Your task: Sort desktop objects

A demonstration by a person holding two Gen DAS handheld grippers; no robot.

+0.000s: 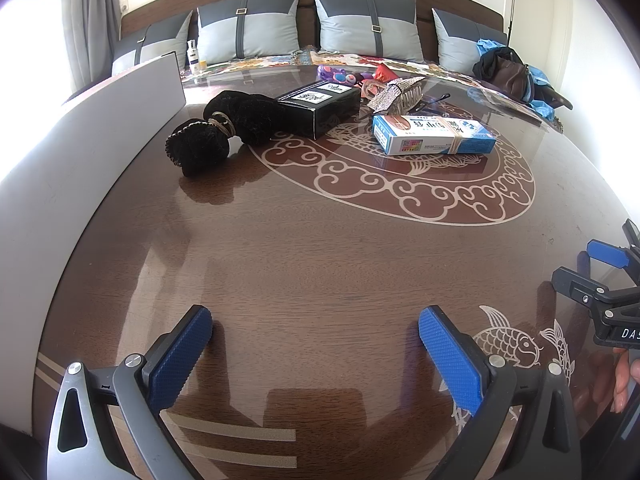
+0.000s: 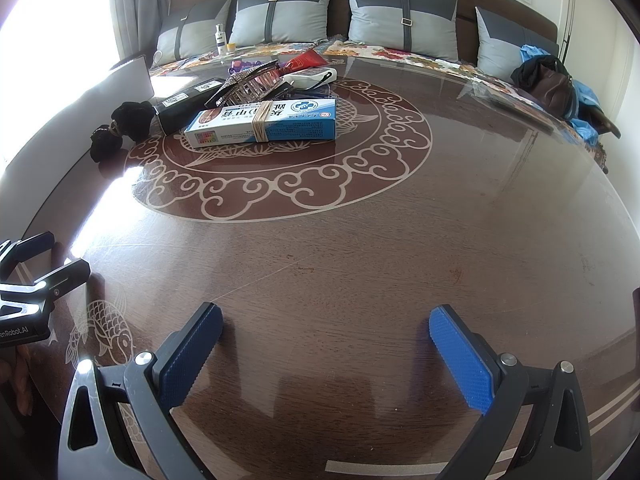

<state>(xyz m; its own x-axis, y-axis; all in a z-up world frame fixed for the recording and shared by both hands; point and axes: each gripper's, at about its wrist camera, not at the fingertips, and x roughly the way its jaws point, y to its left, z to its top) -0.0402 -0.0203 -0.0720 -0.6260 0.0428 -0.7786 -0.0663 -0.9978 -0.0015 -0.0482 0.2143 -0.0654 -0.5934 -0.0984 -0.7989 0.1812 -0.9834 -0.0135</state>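
Surface (image 1: 320, 264): brown, shiny, with a swirl ring.
Blue box (image 1: 434, 135): inside the ring.
Black box (image 1: 320, 106): just left of the blue box.
Black scrunchie (image 1: 200, 146): left of the ring.
Sparkly clip (image 1: 396, 94): behind the blue box.
Left tool (image 1: 316, 354): wide open, holding nothing.
Right tool (image 2: 326, 354): wide open, holding nothing.

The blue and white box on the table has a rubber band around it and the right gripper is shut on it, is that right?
Not quite. The blue and white box does have a rubber band around it, but the right gripper is open and empty, hovering over bare table well short of the box. The right wrist view shows this.
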